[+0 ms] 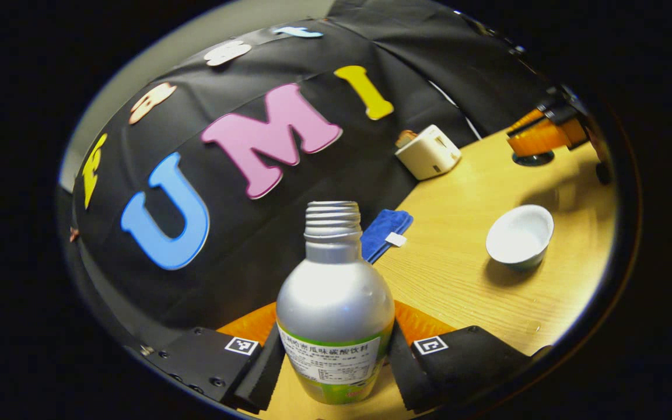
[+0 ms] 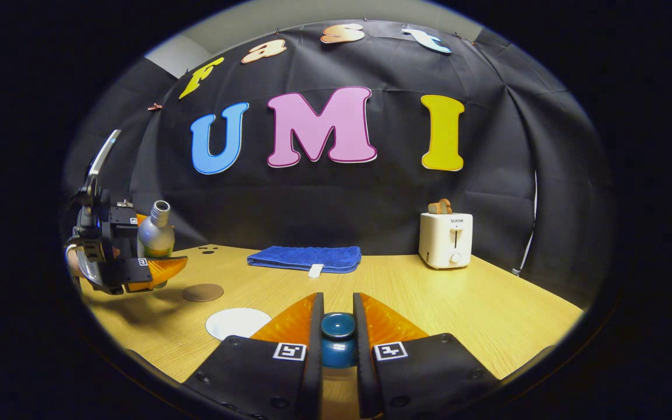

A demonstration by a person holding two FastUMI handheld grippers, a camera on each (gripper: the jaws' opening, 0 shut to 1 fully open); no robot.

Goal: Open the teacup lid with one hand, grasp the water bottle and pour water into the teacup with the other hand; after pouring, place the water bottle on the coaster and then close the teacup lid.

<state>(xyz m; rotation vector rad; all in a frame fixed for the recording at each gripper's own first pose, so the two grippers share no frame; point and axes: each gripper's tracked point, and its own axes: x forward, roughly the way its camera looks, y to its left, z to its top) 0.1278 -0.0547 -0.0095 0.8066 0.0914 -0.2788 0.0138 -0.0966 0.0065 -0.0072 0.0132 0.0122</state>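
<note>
A staged recording booth, not a real kitchen: black cloth wall [image 2: 342, 204] drapes behind a bare wooden table [image 2: 487, 303], where a white toaster [image 2: 445, 239], apparently holding bread, and a folded blue towel [image 2: 305, 258] serve as household props.

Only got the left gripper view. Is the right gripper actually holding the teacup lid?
Observer: Yes. The right gripper has its jaws shut on the lid knob.
Operator: Coaster? Not in my feed.
Observer: The round brown coaster lies on the table with nothing on it, just beside the left gripper.
Operator: Bottle off the table?
Observer: Looks so. The water bottle hangs near upright in the jaws, its shadow on the wood below.
</note>
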